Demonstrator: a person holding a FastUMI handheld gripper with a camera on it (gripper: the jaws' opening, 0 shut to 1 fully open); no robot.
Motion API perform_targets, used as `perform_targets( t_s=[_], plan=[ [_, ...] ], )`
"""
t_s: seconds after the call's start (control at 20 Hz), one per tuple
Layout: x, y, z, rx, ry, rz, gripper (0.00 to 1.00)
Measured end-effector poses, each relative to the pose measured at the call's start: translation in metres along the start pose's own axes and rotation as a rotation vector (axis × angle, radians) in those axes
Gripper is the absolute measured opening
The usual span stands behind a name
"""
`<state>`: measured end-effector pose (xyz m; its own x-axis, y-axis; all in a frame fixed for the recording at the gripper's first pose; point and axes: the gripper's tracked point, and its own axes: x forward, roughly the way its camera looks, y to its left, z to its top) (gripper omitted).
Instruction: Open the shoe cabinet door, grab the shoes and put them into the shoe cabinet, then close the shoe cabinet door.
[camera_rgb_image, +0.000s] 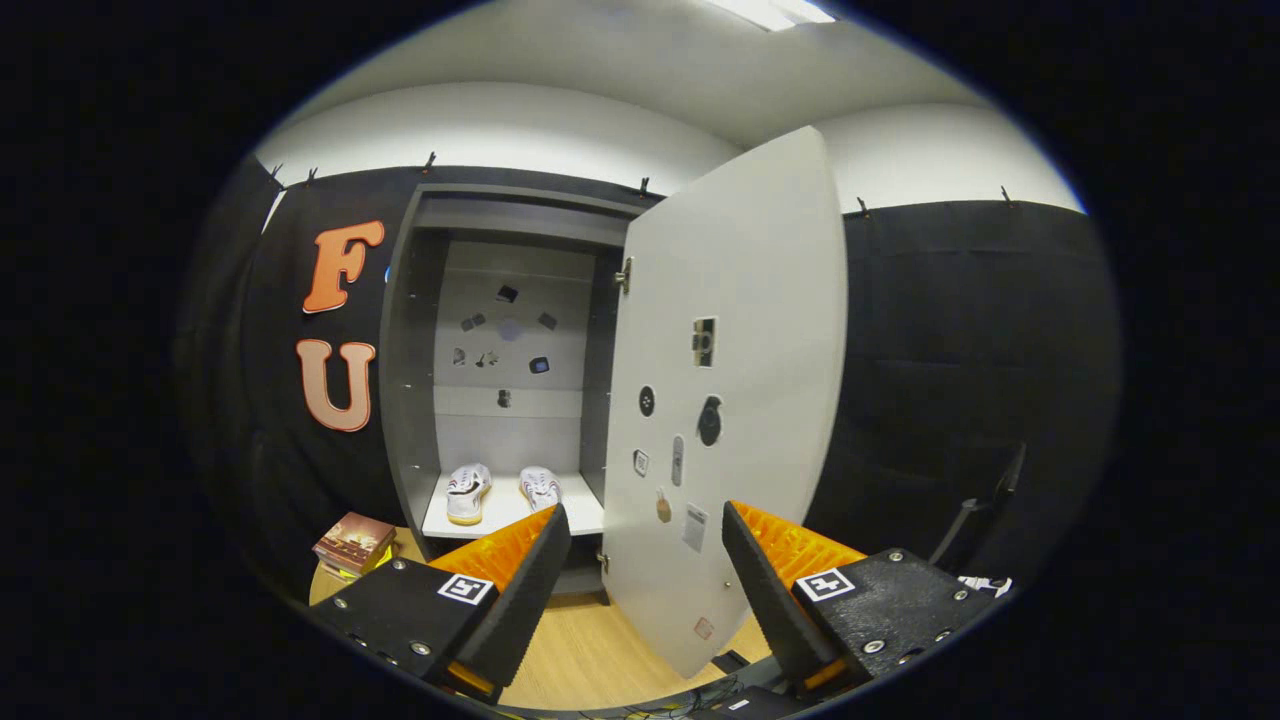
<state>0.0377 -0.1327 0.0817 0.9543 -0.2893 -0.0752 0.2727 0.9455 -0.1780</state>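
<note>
The grey shoe cabinet (410, 380) stands ahead with its white door (735, 380) swung wide open toward me. A pair of white shoes (503, 490) sits side by side on the cabinet's white bottom shelf (580, 515), beyond my left finger. My gripper (645, 535) is open, with nothing held. The lower edge of the door hangs between and just ahead of the two fingers (520, 590). Several small stickers dot the door's face and the cabinet's back panel.
A small brown box (354, 542) lies on the wooden floor (590, 650) left of the cabinet's base. A dark stand or chair leg (985, 505) leans at the right against the black cloth wall. Cables lie on the floor near the fingers.
</note>
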Motion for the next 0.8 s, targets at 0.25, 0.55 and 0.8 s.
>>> perform_targets(
  t_s=[0.25, 0.55, 0.8],
  plan=[
    [-0.013, -0.067, 0.004, 0.004, -0.008, -0.078, 0.95],
    [0.002, -0.146, 0.006, 0.008, -0.009, -0.157, 0.95],
    [0.04, -0.19, -0.007, 0.046, 0.011, -0.178, 0.95]
  ],
)
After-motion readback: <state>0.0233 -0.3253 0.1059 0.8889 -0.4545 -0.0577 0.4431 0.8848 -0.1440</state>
